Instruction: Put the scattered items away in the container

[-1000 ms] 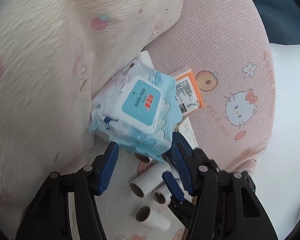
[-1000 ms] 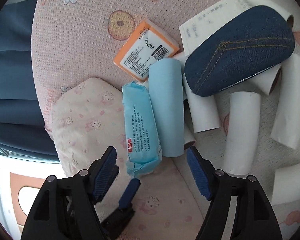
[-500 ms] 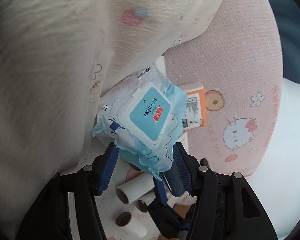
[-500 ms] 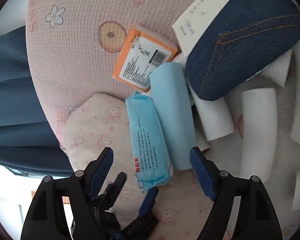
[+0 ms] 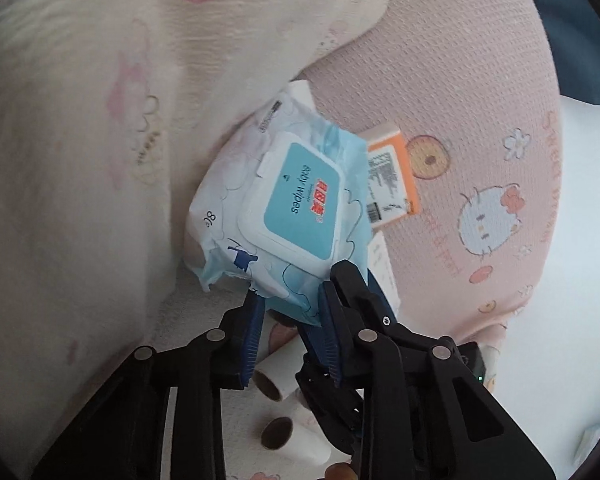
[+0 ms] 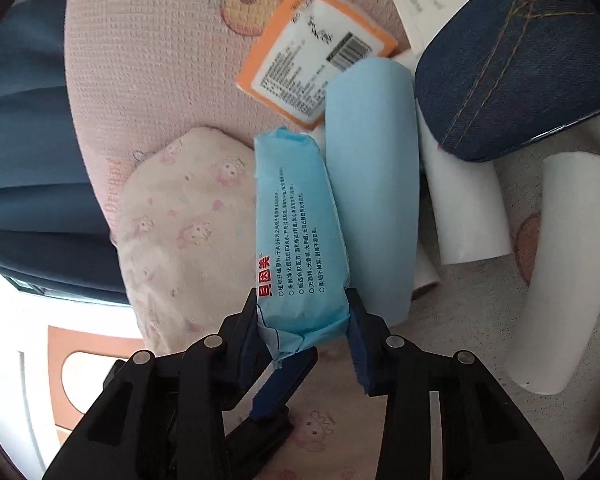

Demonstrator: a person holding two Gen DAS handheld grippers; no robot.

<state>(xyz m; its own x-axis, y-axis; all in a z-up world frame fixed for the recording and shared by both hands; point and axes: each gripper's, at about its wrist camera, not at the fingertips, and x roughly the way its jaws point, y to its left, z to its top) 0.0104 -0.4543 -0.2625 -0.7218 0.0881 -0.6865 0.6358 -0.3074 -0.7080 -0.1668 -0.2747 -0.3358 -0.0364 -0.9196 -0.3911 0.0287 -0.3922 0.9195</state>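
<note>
1. Left tongs [image 5: 290, 312], lower centre of frame: jaws closing onto the near edge of the baby wipes pack [image 5: 284, 216], pads pressing its wrapper.
2. Right tongs [image 6: 306, 320], lower centre: closing on the near end of the slim blue wipes packet [image 6: 300, 232], gripped endwise, likely for lifting clear.
3. Outward: blue roll [image 6: 372, 184], orange packet [image 6: 316, 68], denim case [image 6: 520, 60] and white tubes [image 6: 464, 208] lie scattered on the bedding; no container visible.

"baby wipes" on wipes pack [image 5: 284, 216] lid

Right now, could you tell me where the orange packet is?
In the right wrist view, the orange packet lies top centre on the pink cushion, touching the light blue roll, left of the denim case.
</note>
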